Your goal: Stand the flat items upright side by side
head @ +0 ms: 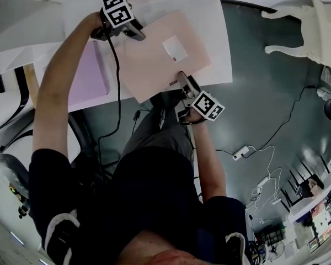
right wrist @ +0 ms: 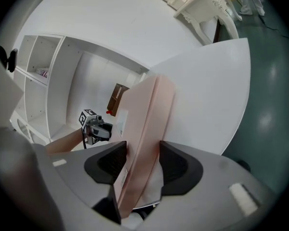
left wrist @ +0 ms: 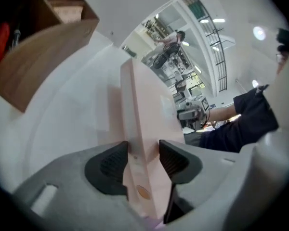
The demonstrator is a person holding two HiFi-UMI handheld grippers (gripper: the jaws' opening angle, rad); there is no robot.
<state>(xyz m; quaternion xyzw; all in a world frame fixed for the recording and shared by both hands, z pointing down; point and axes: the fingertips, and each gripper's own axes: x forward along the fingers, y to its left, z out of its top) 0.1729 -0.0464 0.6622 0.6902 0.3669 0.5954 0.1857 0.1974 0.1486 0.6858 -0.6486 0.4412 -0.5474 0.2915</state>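
My left claw (left wrist: 143, 154) and right claw (right wrist: 142, 157) are both clenched on opposite ends of the pink box (head: 154, 65); a lilac box (head: 88, 76) lies beside it on the tabletop (head: 218, 43)

Was a large lab-like workshop hall, glossy grey floor (head: 265, 81) trailed with cables (head: 289, 115) and a power strip (head: 241, 152), white worktable (head: 215, 48), open shelving (right wrist: 43, 66), strip lights (left wrist: 219, 20) overhead.

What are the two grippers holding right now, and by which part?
Both clamp the pink flat box: the left gripper near its far left corner, the right gripper on its near edge.
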